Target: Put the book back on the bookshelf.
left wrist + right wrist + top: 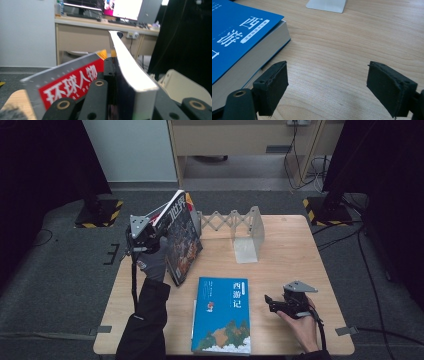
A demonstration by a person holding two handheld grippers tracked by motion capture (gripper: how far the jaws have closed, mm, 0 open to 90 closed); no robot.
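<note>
A magazine [182,240] with a red title band [75,82] is held upright and tilted above the table's back left corner. My left gripper [157,227] is shut on its upper edge, and the pages [130,72] bend away past the jaw in the left gripper view. A thick blue book [222,315] lies flat at the front middle of the table. To its right my right gripper [272,302] rests low over the wood, open, with nothing between its pads [327,85]. The blue book's corner [237,32] lies just left of them.
An expandable white book rack [247,227] stands at the back of the wooden table [285,255], its base plate [327,5] ahead of the right gripper. Black stands with striped bases flank the table. A desk with monitors [120,10] is behind.
</note>
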